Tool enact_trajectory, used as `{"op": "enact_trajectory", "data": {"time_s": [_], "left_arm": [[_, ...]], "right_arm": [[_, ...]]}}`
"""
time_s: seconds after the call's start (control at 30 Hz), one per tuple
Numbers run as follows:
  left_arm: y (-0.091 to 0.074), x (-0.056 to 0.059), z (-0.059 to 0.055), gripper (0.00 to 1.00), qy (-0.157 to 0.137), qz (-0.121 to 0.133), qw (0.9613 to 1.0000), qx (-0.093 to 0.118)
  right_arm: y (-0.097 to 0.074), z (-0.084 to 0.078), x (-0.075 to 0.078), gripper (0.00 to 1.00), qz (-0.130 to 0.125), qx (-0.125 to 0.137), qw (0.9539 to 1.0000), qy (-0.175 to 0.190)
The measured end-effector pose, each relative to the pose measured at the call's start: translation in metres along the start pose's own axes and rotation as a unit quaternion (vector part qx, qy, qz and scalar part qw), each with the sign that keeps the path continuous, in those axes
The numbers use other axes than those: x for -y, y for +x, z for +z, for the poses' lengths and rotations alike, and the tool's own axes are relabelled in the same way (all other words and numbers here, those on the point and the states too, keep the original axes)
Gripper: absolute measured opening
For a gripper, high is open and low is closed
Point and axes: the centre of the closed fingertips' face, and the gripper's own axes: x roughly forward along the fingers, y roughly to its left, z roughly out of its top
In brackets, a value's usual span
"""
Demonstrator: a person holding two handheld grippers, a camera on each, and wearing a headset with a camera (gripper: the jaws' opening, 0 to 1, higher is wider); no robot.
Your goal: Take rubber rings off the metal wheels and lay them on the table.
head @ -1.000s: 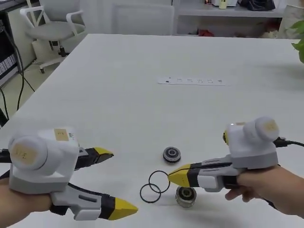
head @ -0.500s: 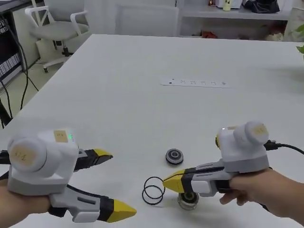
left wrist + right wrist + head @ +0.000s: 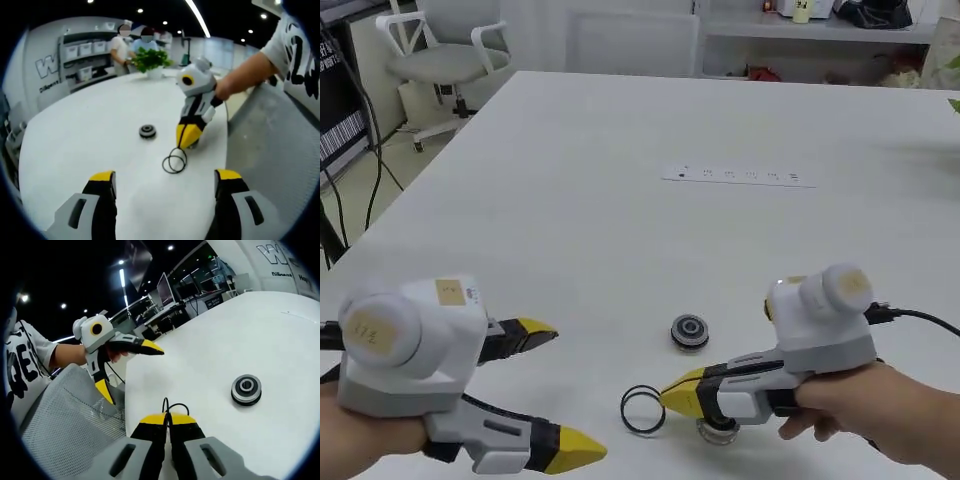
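Two black rubber rings (image 3: 642,411) lie overlapping on the white table (image 3: 620,230); they also appear as rings (image 3: 174,161) and rings (image 3: 173,405). My right gripper (image 3: 667,396) is shut, its yellow tips pinching the edge of one ring, as the right gripper (image 3: 168,417) view shows. Under it sits a bare metal wheel (image 3: 718,429), partly hidden. A second wheel (image 3: 689,331) with a black ring on it stands just beyond, seen too as wheel (image 3: 147,131) and wheel (image 3: 246,389). My left gripper (image 3: 558,392) hangs open to the left of the rings, holding nothing.
A white power strip (image 3: 738,175) lies at mid-table. An office chair (image 3: 440,50) and shelves stand beyond the far edge. A potted plant (image 3: 150,57) sits at the table's far side, with people behind it. The near table edge is close under both hands.
My right gripper has slid a little left and nearer, taking its ring along, so the two rings now overlap more. The left gripper has stayed open and nearly still.
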Motion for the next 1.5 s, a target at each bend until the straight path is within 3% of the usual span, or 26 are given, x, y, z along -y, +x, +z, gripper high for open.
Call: {"op": "enact_trajectory", "data": {"time_s": [0.83, 1.5], "left_arm": [[0.000, 0.000, -0.005, 0.81, -0.005, 0.001, 1.0000, -0.005], [0.001, 0.000, -0.006, 0.81, -0.004, -0.002, 0.9999, -0.009]], "right_arm": [[0.006, -0.003, 0.007, 0.00, -0.015, -0.014, 0.9996, -0.021], [0.005, -0.007, 0.010, 0.08, -0.026, -0.028, 0.9986, -0.037]]}}
